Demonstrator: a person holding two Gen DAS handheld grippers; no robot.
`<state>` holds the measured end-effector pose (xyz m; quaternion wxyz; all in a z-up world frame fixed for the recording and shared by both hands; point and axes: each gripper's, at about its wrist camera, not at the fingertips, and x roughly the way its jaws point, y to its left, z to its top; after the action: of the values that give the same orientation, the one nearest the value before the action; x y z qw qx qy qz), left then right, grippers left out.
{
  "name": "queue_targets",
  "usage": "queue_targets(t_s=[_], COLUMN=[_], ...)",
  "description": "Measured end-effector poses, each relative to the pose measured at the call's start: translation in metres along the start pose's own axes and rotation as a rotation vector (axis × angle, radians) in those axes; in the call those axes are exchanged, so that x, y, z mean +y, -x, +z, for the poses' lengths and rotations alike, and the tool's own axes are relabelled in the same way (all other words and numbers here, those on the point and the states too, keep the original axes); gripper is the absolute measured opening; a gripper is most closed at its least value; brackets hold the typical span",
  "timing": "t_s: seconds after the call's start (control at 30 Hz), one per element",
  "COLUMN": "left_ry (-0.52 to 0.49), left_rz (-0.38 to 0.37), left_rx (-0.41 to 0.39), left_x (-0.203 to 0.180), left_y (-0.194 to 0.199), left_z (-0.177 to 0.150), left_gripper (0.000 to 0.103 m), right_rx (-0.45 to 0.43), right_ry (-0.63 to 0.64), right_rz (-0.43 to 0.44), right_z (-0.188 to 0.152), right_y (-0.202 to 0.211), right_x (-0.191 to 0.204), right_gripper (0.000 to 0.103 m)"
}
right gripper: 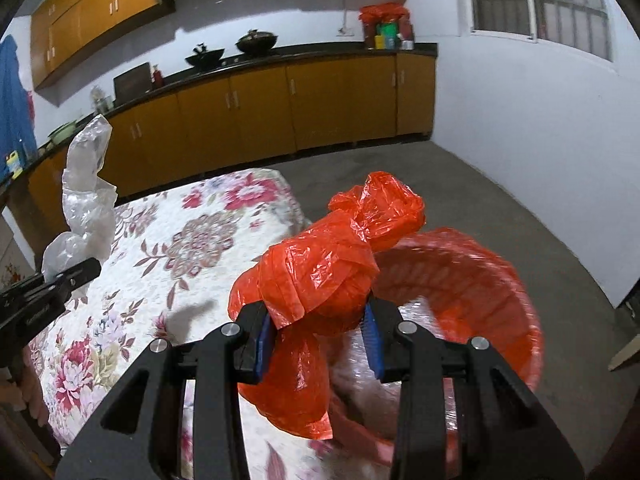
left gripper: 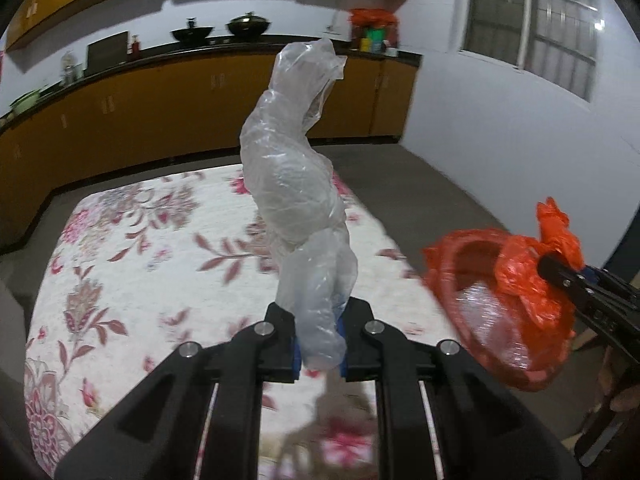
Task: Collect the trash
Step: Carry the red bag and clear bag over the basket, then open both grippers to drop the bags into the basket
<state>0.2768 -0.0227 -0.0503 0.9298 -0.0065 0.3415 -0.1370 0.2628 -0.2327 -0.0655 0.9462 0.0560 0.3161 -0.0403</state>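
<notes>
Trash in hand: left hand-held gripper point(left gripper: 318, 344) clamps twisted clear plastic bag point(left gripper: 294, 184); right hand-held gripper point(right gripper: 320, 336) clamps crumpled orange plastic bag point(right gripper: 320, 280) over orange-lined round bin point(right gripper: 500, 280), lower right; drop remains; flowered tabletop point(left gripper: 140, 240) looks cleared.

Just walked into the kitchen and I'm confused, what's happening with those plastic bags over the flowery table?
A person is collecting trash with a handheld tool in each hand. The left tool is clamped on a twisted clear plastic bag, held up above the floral tablecloth. The right tool grips a knotted red plastic bag over a bin lined with red plastic, beside the table. Neither bag has been dropped in yet.
</notes>
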Motion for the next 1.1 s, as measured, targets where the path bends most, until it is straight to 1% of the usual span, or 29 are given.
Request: queue_targets(t_s=[0.23, 0.5, 0.8, 1.1], left_ry=[-0.039, -0.082, -0.112, -0.125], left_rz=[-0.080, -0.165, -0.259, -0.312], left_rx=[-0.001, 0.019, 0.074, 0.134], left_x=[-0.042, -0.084, -0.126, -0.157], left_y=[0.009, 0.007, -0.011, -0.038], left_z=[-0.002, -0.008, -0.015, -0.021], left_gripper=[0.014, 0.014, 0.014, 0.015], right_rx=[-0.021, -0.017, -0.007, -0.014], right_ry=[-0.021, -0.060, -0.094, -0.127], right_rz=[-0.048, -0.090, -0.117, -0.137], right_z=[-0.003, -0.010, -0.013, -0.004], right_y=[0.020, 0.025, 0.025, 0.021], right_x=[-0.026, -0.051, -0.078, -0.104], right_gripper=[0.038, 0.038, 0.038, 0.038])
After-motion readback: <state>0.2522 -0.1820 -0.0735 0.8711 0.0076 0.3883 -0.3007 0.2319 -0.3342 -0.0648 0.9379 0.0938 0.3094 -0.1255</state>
